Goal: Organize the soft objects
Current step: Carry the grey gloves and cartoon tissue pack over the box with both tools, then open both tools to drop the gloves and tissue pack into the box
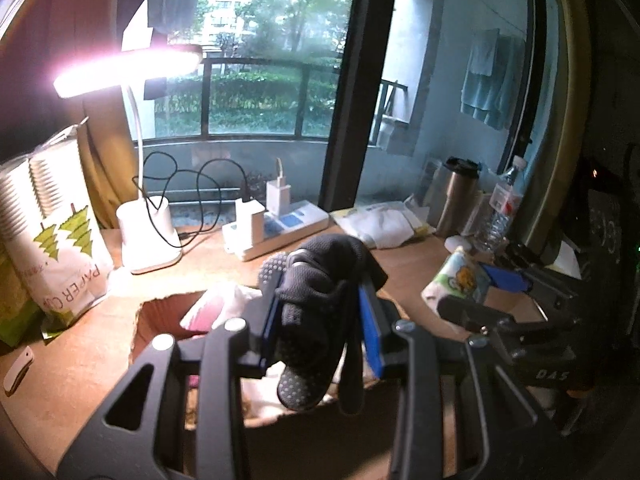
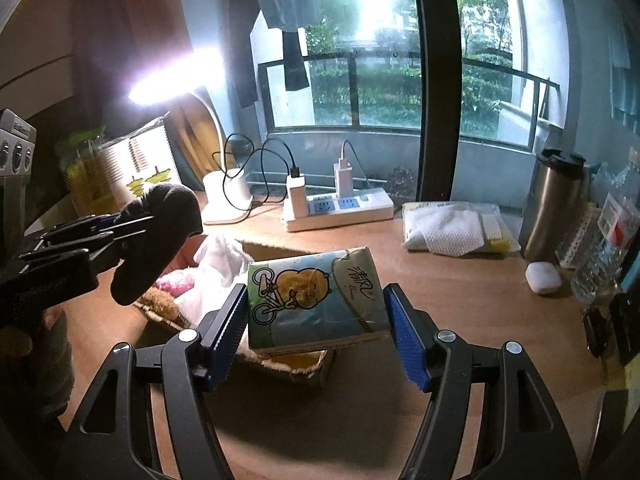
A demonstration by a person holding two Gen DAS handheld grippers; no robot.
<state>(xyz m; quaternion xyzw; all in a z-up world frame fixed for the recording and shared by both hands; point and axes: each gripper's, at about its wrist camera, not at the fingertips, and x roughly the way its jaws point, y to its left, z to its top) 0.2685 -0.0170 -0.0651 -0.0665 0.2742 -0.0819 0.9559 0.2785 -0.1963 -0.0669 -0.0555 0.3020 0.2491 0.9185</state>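
My left gripper (image 1: 320, 320) is shut on a dark knitted glove with grip dots (image 1: 316, 296), held above an open cardboard box (image 1: 160, 320) that holds white and pink soft items (image 1: 216, 308). The glove also shows in the right wrist view (image 2: 160, 236). My right gripper (image 2: 316, 332) is shut on a tissue pack with a cartoon bear (image 2: 316, 300), held over the box's right end (image 2: 300, 364). The pack shows in the left wrist view (image 1: 456, 280).
On the wooden desk (image 2: 460, 320) stand a lit desk lamp (image 1: 148, 236), a power strip with chargers (image 2: 340, 208), a bag of wipes (image 2: 452, 228), a steel tumbler (image 2: 556, 204), a water bottle (image 1: 500, 208), a white earbud case (image 2: 542, 278) and a paper cup pack (image 1: 60, 232).
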